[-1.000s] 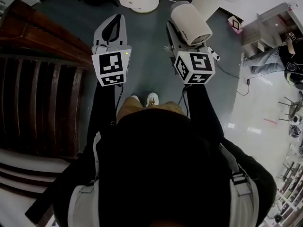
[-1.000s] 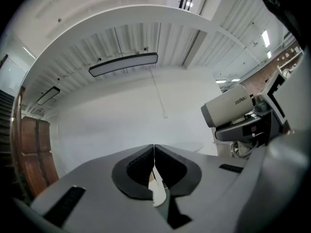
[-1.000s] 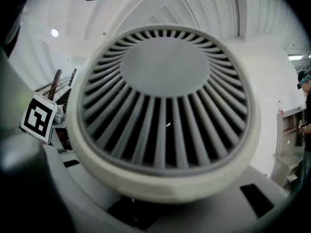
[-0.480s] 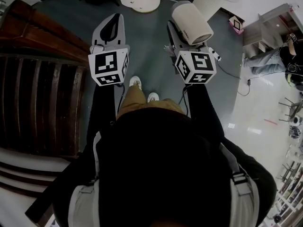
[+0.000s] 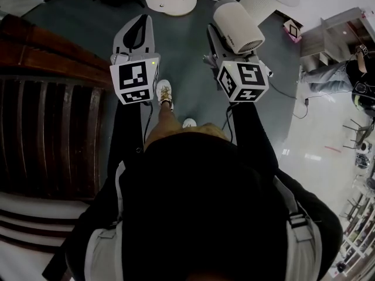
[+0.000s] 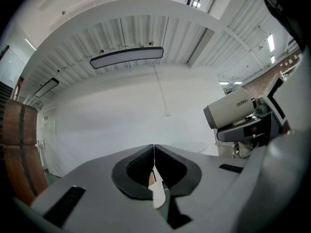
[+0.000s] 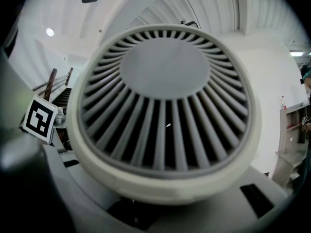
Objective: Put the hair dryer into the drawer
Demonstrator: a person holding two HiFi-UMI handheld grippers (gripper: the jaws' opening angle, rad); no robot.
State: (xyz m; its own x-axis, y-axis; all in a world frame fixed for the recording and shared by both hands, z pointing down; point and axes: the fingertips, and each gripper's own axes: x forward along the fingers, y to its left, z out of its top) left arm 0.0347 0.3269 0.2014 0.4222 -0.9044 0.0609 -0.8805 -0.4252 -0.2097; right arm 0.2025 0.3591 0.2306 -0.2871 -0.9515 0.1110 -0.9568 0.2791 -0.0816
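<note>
Right tongs (image 5: 224, 43) hold hair dryer (image 7: 165, 106); tips hidden.

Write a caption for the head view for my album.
From above: right gripper holds a cream hair dryer; left gripper shut and empty.

I cannot see how my right gripper (image 5: 218, 40) grips: the hair dryer (image 7: 165, 106) fills its view, hiding handle and jaw tips.
</note>
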